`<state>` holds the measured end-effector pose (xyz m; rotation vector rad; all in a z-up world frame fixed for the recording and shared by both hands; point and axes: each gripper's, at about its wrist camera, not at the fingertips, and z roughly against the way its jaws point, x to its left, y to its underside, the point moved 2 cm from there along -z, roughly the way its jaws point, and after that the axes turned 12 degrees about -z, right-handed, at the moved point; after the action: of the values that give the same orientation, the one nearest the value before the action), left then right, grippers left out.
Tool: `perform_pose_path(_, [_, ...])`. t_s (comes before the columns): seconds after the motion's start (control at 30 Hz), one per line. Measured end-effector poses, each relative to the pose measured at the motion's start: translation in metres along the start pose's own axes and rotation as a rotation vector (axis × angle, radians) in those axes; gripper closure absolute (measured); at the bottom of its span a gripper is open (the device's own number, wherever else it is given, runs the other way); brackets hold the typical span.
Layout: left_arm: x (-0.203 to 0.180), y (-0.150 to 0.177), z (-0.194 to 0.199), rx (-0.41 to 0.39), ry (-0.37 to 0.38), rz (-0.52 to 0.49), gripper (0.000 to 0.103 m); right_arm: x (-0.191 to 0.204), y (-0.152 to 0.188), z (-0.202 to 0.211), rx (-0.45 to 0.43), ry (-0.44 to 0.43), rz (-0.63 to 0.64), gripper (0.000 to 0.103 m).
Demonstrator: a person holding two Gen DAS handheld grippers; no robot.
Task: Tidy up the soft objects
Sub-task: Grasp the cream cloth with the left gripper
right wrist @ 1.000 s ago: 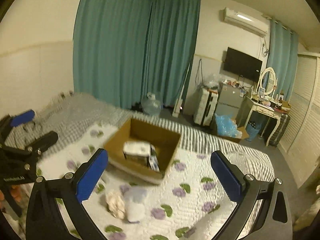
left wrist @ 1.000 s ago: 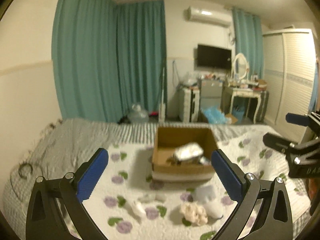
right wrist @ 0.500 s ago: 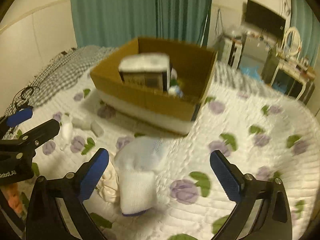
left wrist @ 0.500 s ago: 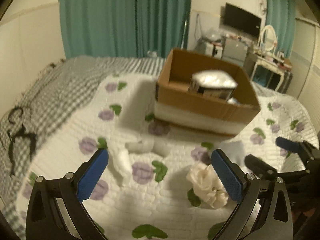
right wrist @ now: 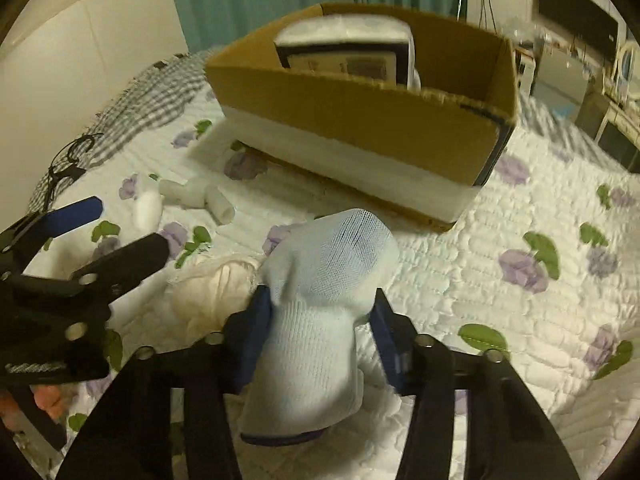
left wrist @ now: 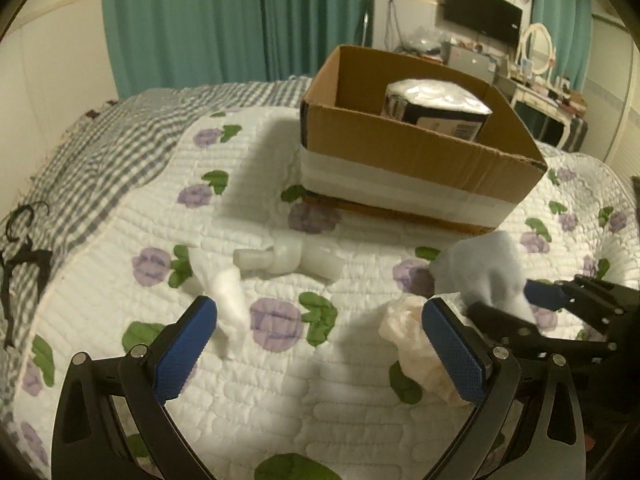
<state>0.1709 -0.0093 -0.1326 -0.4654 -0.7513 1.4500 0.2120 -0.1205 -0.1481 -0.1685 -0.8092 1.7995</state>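
Sock (right wrist: 320, 300) is now clamped between the right tool's (right wrist: 320, 312) blue pads; half a second ago that tool stood spread above it, so the pick is made and the carry to the box (right wrist: 400, 128) looks like the next step. It is pinched at mid-length, toe poking up toward 12 o'clock, cuff sagging toward 6, probably floppy in transit. The box sits on the bed (right wrist: 500, 320) at 12 o'clock, already holding a wrapped pack (right wrist: 344, 46). Left tool (left wrist: 320, 340) hangs released over the quilt, holding nothing. From it, a cream cloth ball (left wrist: 408, 340) lies at 3 o'clock just beside the right pad, a white roll (left wrist: 230, 300) at 11 beside the left pad, and a white tube piece (left wrist: 280, 258) further toward 12.
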Motion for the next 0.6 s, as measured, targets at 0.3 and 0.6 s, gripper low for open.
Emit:
perform_pose_path(0.3, [-0.018, -0.004, 0.014, -0.034, 0.061, -0.050, 0.000, -0.024, -0.005, 0.046, -0.150, 0.077, -0.093, 0.057])
perform_pose_path(0.6, [-0.057, 0.003, -0.006, 0.024, 0.208, -0.108, 0.000, -0.061, -0.003, 0.049, -0.146, 0.152, -0.211, 0.057])
